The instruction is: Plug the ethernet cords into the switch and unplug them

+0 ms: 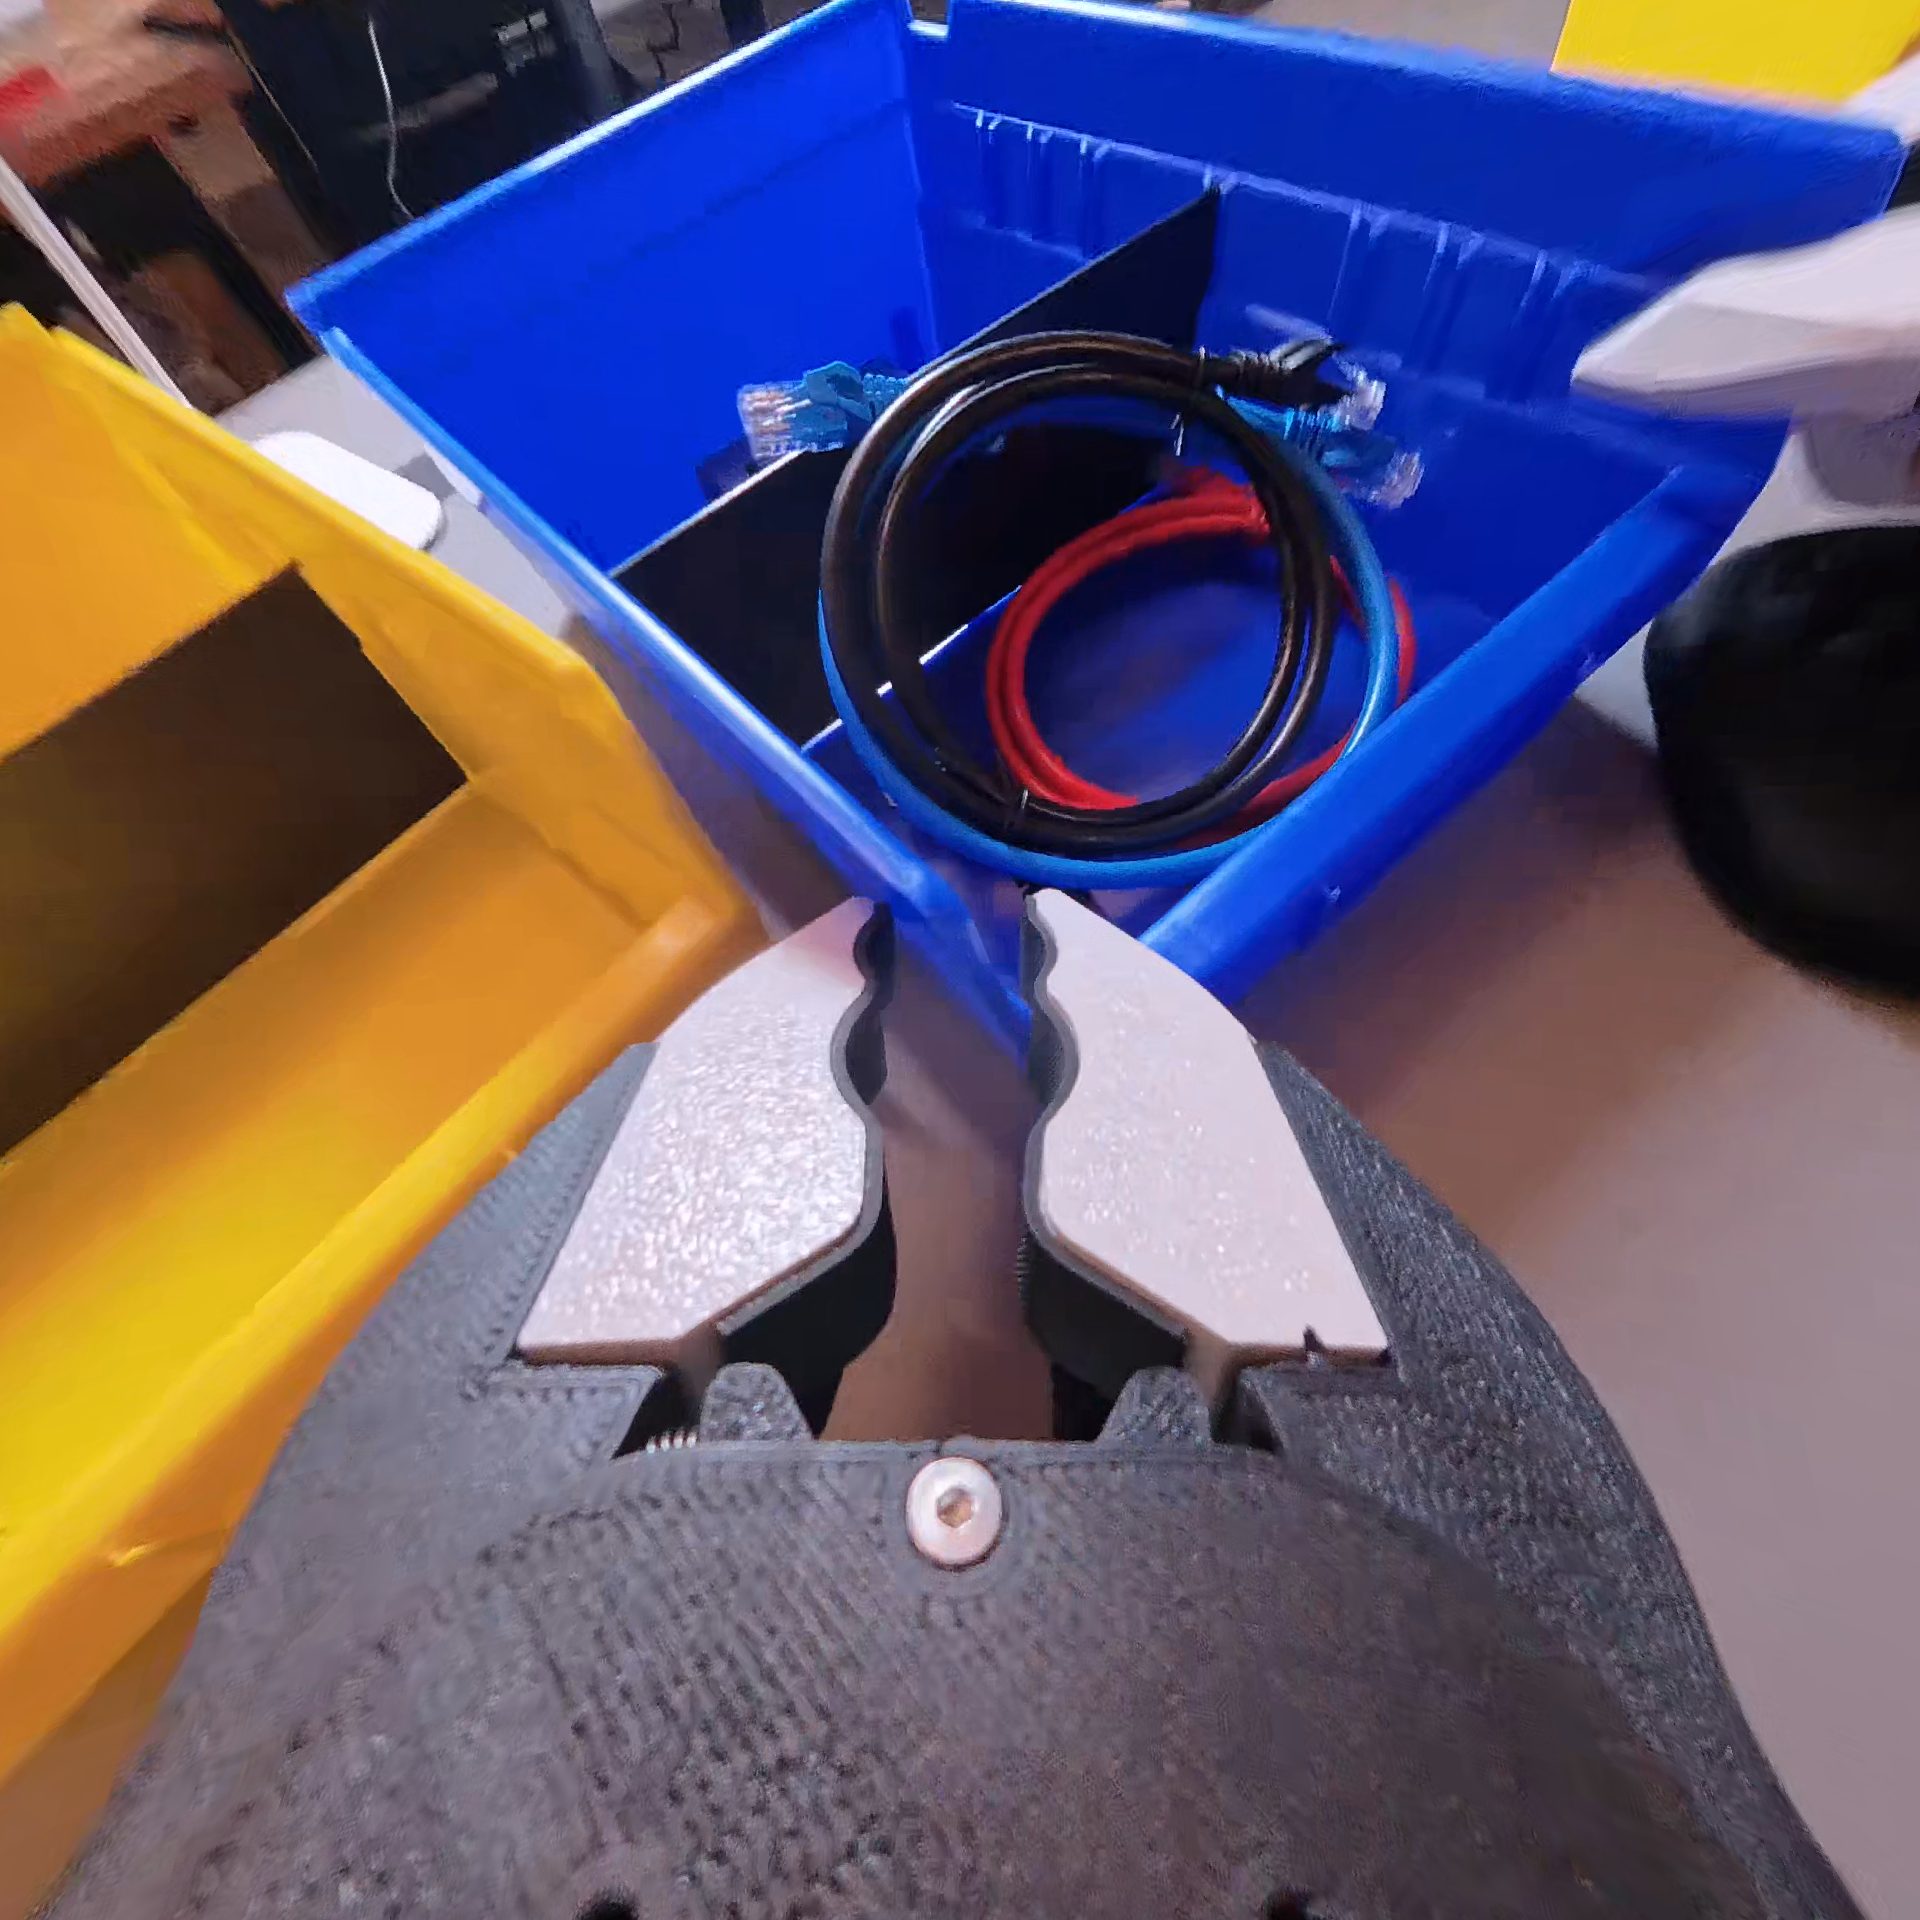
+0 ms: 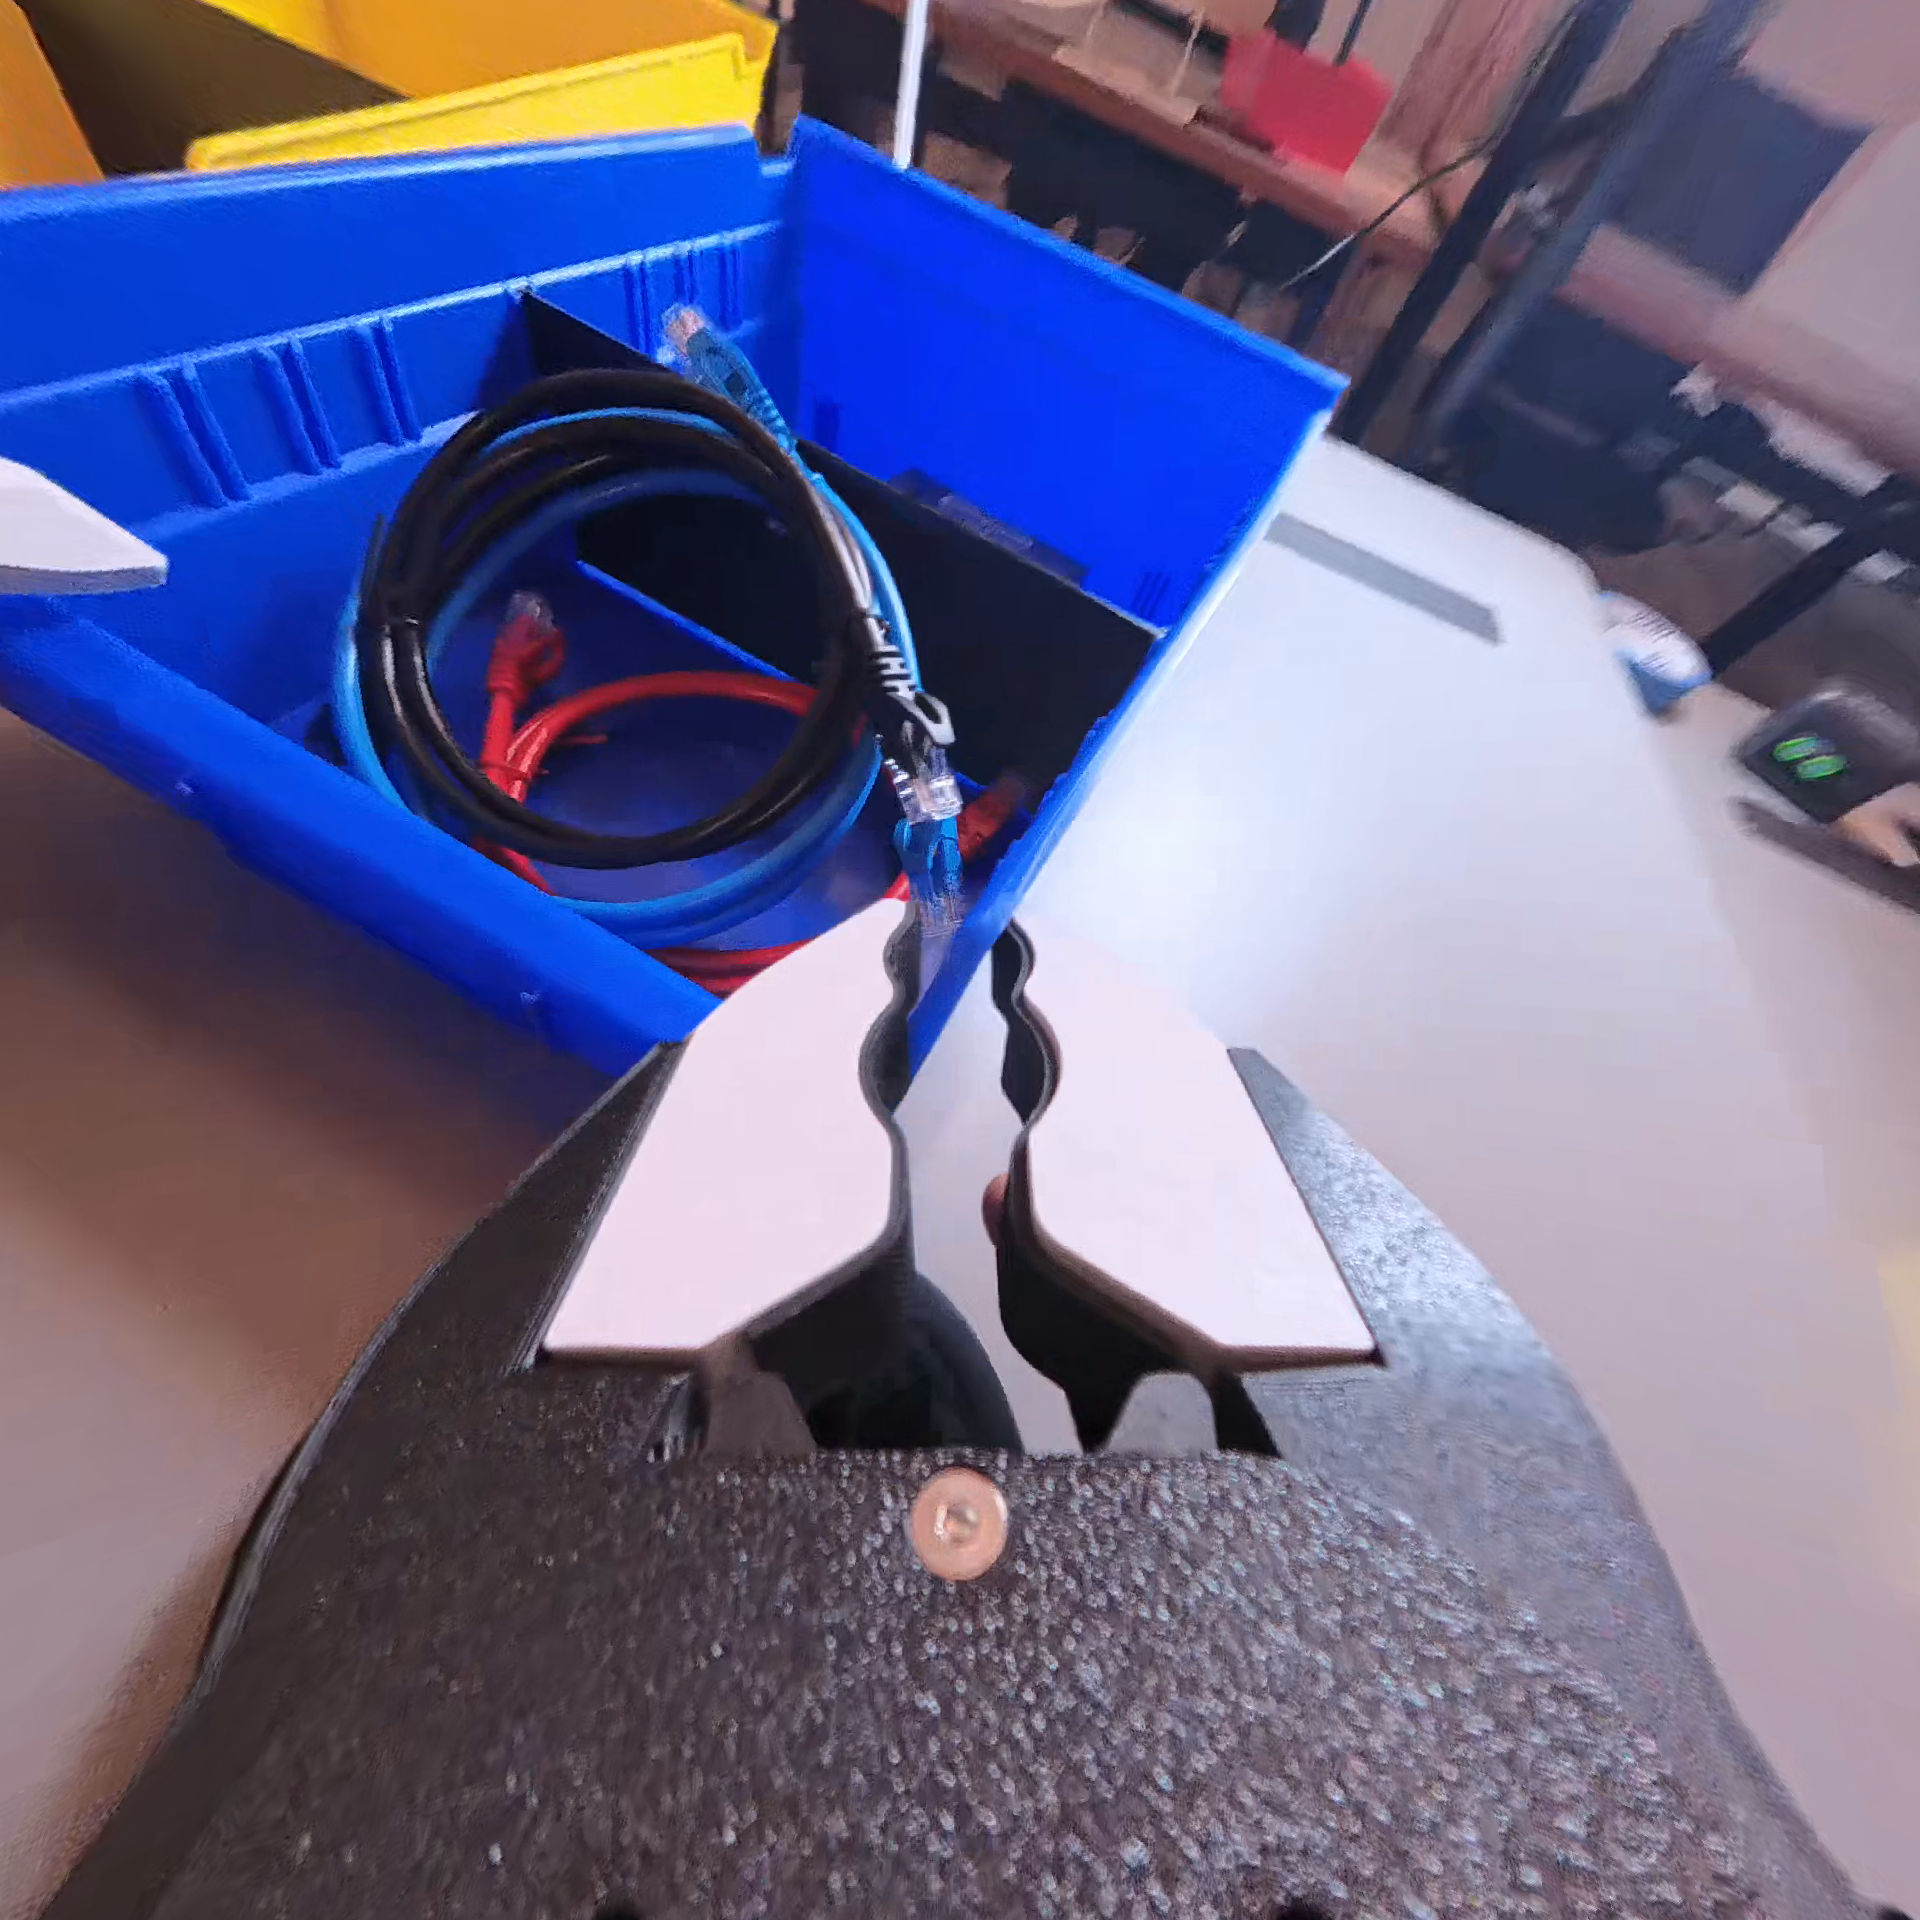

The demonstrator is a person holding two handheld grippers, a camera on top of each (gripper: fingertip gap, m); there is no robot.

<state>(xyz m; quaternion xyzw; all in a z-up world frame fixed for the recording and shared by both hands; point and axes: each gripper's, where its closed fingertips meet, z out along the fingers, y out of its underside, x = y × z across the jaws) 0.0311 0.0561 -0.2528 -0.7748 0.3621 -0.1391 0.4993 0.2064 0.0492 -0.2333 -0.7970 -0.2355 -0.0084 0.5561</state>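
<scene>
A blue bin [image 1: 644, 312] with black dividers [image 1: 1091, 270] holds coiled ethernet cords: black [image 1: 1060, 582], blue [image 1: 1091, 862] and red [image 1: 1039, 665]. The bin [image 2: 1039, 343] and the black cord [image 2: 623, 842] also show in the right wrist view. My left gripper [image 1: 961, 920] is open and empty, just short of the bin's near corner. My right gripper [image 2: 956, 940] is open over the bin's near wall, its tips just behind a blue plug [image 2: 928, 842] and apart from it. A dark flat object [image 2: 987, 540] lies behind a divider; I cannot tell what it is.
A yellow bin [image 1: 312, 1039] stands close on the left of the blue one. A black rounded object [image 1: 1787, 748] sits on the grey table [image 2: 1403, 935] to the right. A small device with green lights [image 2: 1808, 764] and dark shelving [image 2: 1558, 260] are farther off. My right fingertips sit around 20 cm from my left ones.
</scene>
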